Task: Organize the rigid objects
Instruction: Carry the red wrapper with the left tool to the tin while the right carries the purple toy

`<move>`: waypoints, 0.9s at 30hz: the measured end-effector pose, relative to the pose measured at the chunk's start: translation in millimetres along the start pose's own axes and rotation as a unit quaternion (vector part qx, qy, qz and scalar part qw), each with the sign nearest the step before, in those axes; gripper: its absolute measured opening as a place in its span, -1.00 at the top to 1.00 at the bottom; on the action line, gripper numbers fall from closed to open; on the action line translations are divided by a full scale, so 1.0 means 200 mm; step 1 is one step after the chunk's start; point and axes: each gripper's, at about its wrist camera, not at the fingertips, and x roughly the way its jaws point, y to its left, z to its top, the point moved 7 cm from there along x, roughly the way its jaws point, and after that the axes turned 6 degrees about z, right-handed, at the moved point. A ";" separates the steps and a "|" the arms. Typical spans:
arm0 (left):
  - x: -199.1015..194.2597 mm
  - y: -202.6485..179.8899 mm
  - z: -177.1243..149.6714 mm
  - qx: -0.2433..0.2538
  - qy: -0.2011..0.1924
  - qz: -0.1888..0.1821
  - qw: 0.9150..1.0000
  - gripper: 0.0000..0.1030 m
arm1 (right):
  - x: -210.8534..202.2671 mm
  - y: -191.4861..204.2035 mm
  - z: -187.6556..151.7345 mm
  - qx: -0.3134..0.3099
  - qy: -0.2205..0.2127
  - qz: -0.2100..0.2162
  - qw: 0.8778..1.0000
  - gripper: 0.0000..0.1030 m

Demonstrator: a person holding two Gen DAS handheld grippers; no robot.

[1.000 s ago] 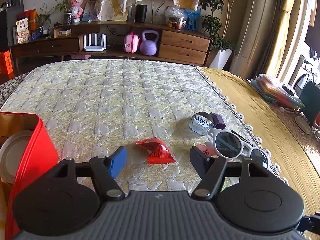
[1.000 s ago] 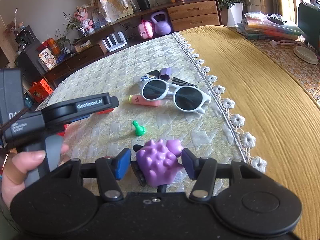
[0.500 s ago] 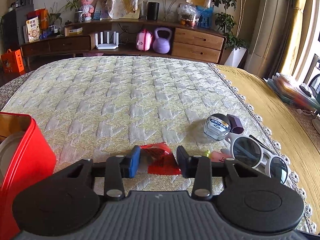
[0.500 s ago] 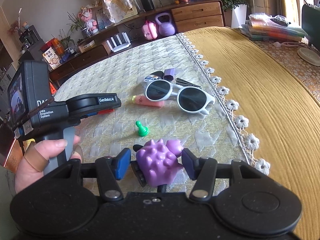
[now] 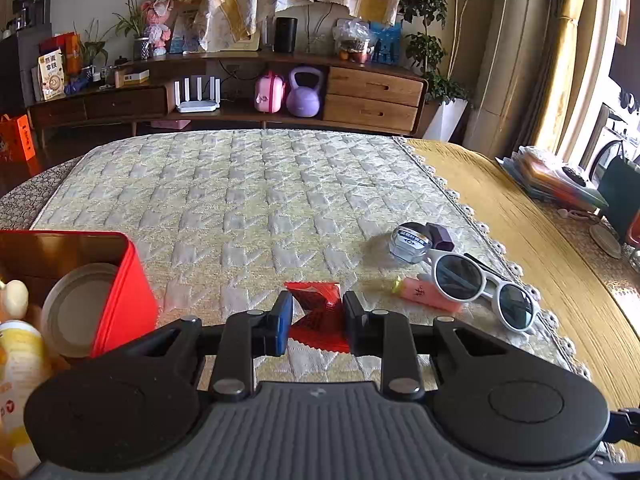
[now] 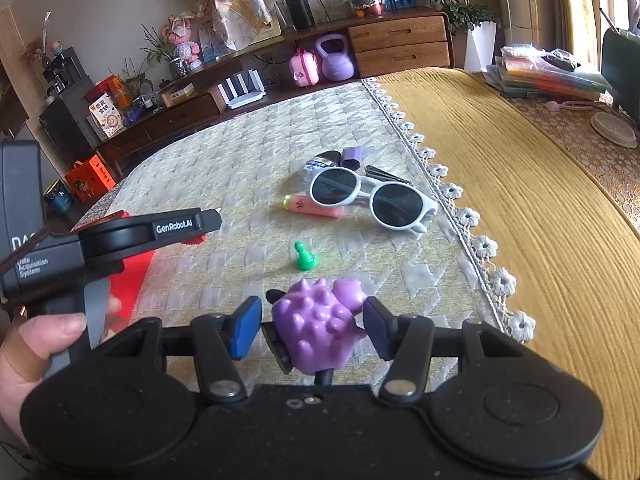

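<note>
A crumpled red foil packet (image 5: 320,316) sits pinched between the pads of my left gripper (image 5: 316,312), whose jaws are closing on it just above the quilted bed cover. Left of it stands an open red tin box (image 5: 128,280) with a round can and a yellow bottle inside. My right gripper (image 6: 312,320) is shut on a purple spiky toy (image 6: 320,328), held still near the front of the cover. Ahead of it lie a green pawn (image 6: 305,258), a pink tube (image 6: 316,208), white sunglasses (image 6: 372,196), a small glass jar (image 5: 410,238) and a purple block (image 5: 440,236).
The quilted cover (image 5: 260,200) ends in a lace edge (image 6: 452,192) at the right, with a mustard spread beyond it. Stacked books (image 6: 548,76) lie at the far right. A wooden sideboard (image 5: 360,92) with a kettlebell stands behind the bed. A hand (image 6: 36,344) holds the left gripper's handle.
The left gripper's jaws have drawn in from wide apart onto the red packet. The left view has drawn back, and more of the red box shows. The right gripper keeps its hold.
</note>
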 end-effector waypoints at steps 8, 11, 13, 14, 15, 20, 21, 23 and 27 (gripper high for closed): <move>-0.29 0.10 -0.01 -0.009 -0.002 -0.024 1.000 0.48 | -0.14 0.16 0.00 -0.025 -0.011 0.010 1.000 -0.08; -0.39 0.17 -0.02 -0.016 -0.002 -0.027 1.000 0.48 | -0.18 0.23 -0.01 -0.035 -0.012 0.014 0.999 -0.08; -0.45 0.22 -0.02 -0.025 -0.002 -0.033 0.999 0.48 | -0.20 0.28 -0.01 -0.041 -0.012 0.018 0.999 -0.08; -0.49 0.25 -0.02 -0.028 -0.003 -0.034 0.999 0.48 | -0.21 0.31 0.00 -0.043 -0.013 0.020 0.999 -0.08; -0.51 0.28 -0.01 -0.031 -0.004 -0.033 0.999 0.48 | -0.22 0.33 0.00 -0.046 -0.014 0.022 0.999 -0.08; -0.64 0.43 0.00 -0.048 -0.017 -0.029 0.998 0.48 | -0.24 0.47 0.01 -0.060 -0.018 0.032 0.997 -0.08; -0.66 0.46 0.01 -0.052 -0.020 -0.028 0.998 0.48 | -0.25 0.49 0.01 -0.063 -0.019 0.034 0.997 -0.08; -0.70 0.52 0.02 -0.058 -0.024 -0.025 0.998 0.48 | -0.24 0.54 0.02 -0.068 -0.018 0.037 0.997 -0.08; -0.76 0.66 0.03 -0.059 -0.029 -0.013 0.998 0.48 | -0.22 0.65 0.04 -0.083 -0.016 0.048 0.995 -0.08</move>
